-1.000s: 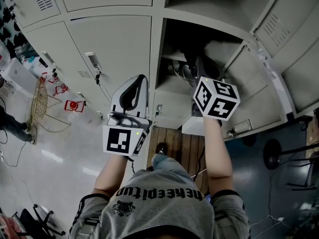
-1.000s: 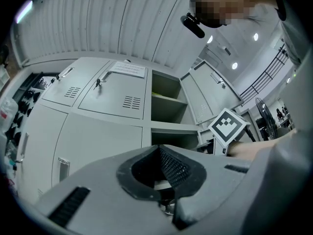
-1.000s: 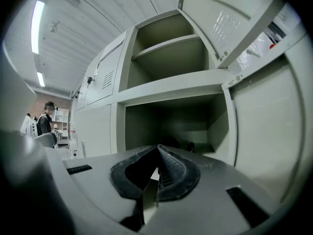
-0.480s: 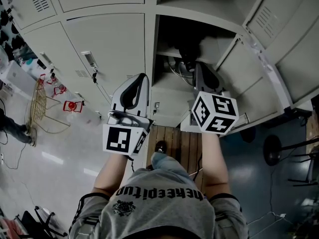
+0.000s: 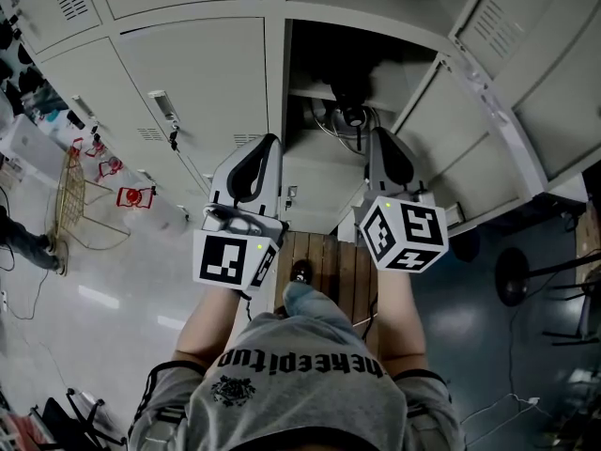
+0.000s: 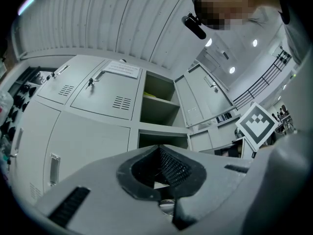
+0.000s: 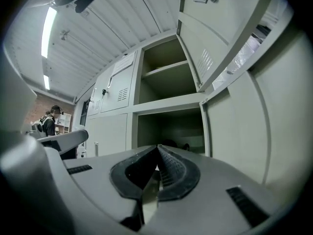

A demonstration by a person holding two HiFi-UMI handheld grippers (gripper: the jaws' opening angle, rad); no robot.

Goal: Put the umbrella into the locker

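Observation:
A dark bundle that looks like the umbrella [image 5: 349,111] lies inside the open locker compartment [image 5: 331,64]; in the right gripper view it shows only as a dark shape [image 7: 172,144] at the back of the lower compartment. My right gripper [image 5: 380,141] is shut and empty, its tip just outside the compartment's front edge. My left gripper [image 5: 267,147] is also shut and empty, and it sits in front of the post left of the opening. In both gripper views the ribbed pads meet with nothing between them.
The compartment's door [image 5: 470,130] stands open to the right. Closed grey lockers [image 5: 207,73] fill the left. A gold wire basket [image 5: 73,195] and red items [image 5: 131,197] sit on the floor at left. A wooden board [image 5: 329,271] lies at my feet. A person [image 7: 49,124] stands far off.
My right gripper has drawn back out of the locker toward me, empty and shut. The left gripper has stayed about where it was.

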